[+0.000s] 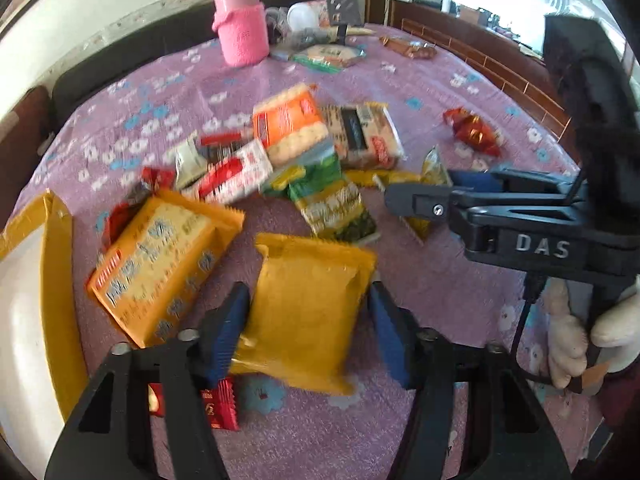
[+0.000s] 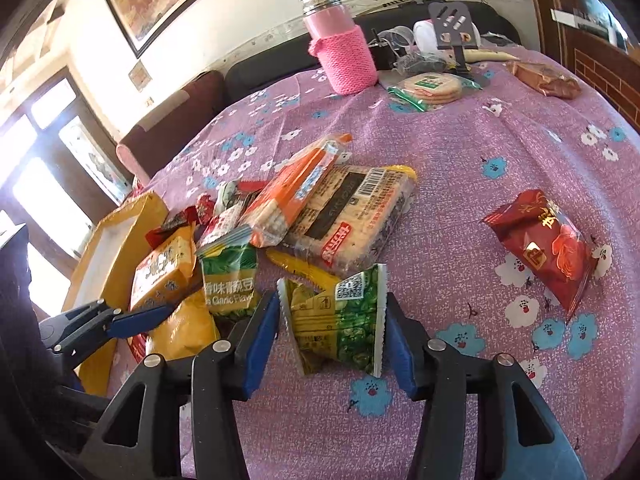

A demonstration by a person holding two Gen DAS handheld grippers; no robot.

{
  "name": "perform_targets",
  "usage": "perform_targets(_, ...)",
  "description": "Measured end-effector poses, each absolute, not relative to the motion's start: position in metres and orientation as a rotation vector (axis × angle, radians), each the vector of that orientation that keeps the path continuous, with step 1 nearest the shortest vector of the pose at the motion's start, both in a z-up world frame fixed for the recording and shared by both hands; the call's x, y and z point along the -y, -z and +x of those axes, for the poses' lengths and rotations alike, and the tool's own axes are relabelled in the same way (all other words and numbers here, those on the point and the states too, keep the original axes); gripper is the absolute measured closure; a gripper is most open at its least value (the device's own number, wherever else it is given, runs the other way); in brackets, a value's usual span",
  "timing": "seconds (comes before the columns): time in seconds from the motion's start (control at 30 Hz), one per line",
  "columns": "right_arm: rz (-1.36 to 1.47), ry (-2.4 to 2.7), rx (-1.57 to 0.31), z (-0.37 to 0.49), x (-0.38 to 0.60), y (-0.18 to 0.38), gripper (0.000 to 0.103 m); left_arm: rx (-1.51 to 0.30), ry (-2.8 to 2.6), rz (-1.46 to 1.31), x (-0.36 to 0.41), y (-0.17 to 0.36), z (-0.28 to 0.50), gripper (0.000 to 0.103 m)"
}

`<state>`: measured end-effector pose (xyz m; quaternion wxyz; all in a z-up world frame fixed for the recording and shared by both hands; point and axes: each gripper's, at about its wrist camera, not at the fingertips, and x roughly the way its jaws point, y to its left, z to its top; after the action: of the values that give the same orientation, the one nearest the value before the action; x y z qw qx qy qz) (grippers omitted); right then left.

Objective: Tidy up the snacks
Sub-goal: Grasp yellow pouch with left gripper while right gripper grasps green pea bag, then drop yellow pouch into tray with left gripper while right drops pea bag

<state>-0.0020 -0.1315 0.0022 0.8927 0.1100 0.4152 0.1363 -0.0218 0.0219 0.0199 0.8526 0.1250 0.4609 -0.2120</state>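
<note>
My left hand-held gripper (image 1: 308, 332) straddles a plain yellow packet (image 1: 308, 312); blur hides whether the blue pads press it, so I cannot tell if it is held. My right hand-held gripper (image 2: 332, 336) stands part-open around a green pea packet (image 2: 340, 324), its crimped edges just beside the pads, contact unclear. The snack heap (image 2: 304, 216) sits mid-bench on the purple cloth (image 2: 460, 152); lower packets are buried. A yellow box (image 1: 56, 264) is cut off at the left edge. A red packet (image 2: 544, 244) lies apart, rightward.
</note>
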Motion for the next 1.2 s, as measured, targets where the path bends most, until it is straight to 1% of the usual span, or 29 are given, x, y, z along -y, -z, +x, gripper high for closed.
perform_targets(0.03, 0.217, -0.282, -0.861, -0.003, 0.130, -0.003, 0.047, -0.963, 0.439, 0.261, -0.025, -0.020, -0.023, 0.061)
perform_targets(0.13, 0.196, -0.271, -0.859, -0.006, 0.128, -0.003, 0.047, -0.959, 0.422, 0.229, -0.033, -0.024, -0.026, 0.061)
perform_targets(0.17, 0.194, -0.268, -0.859, -0.006, 0.128, -0.002, 0.050, -0.954, 0.416, 0.223, -0.036, -0.025, -0.027, 0.061)
perform_targets(0.2, 0.194, -0.262, -0.859, -0.007, 0.128, -0.002, 0.059, -0.949, 0.411, 0.210, -0.039, -0.027, -0.029, 0.061)
perform_targets(0.3, 0.210, -0.253, -0.852, -0.008, 0.132, -0.002, 0.064, -0.925, 0.415, 0.154, -0.050, -0.039, -0.036, 0.061)
perform_targets(0.47, 0.192, -0.228, -0.839, -0.018, 0.131, -0.010, 0.066, -0.871, 0.414, 0.066, -0.077, -0.065, -0.057, 0.061)
perform_targets(0.67, 0.199, -0.249, -0.783, -0.049, 0.119, -0.051, 0.066, -0.825, 0.324, -0.049, -0.143, -0.088, -0.078, 0.061)
perform_targets(0.8, 0.172, -0.370, -0.768, -0.062, 0.071, -0.080, 0.066, -0.808, 0.188, -0.105, -0.202, -0.088, -0.085, 0.061)
perform_targets(0.9, 0.143, -0.479, -0.787, -0.065, 0.022, -0.088, 0.067, -0.824, 0.093, -0.150, -0.246, -0.081, -0.087, 0.061)
perform_targets(1.03, 0.123, -0.617, -0.842, -0.062, -0.051, -0.087, 0.067, -0.863, -0.011, -0.137, -0.292, -0.070, -0.081, 0.061)
perform_targets(1.2, 0.058, -0.708, -0.912, -0.059, -0.131, -0.067, 0.067, -0.899, -0.068, -0.133, -0.321, -0.054, -0.077, 0.060)
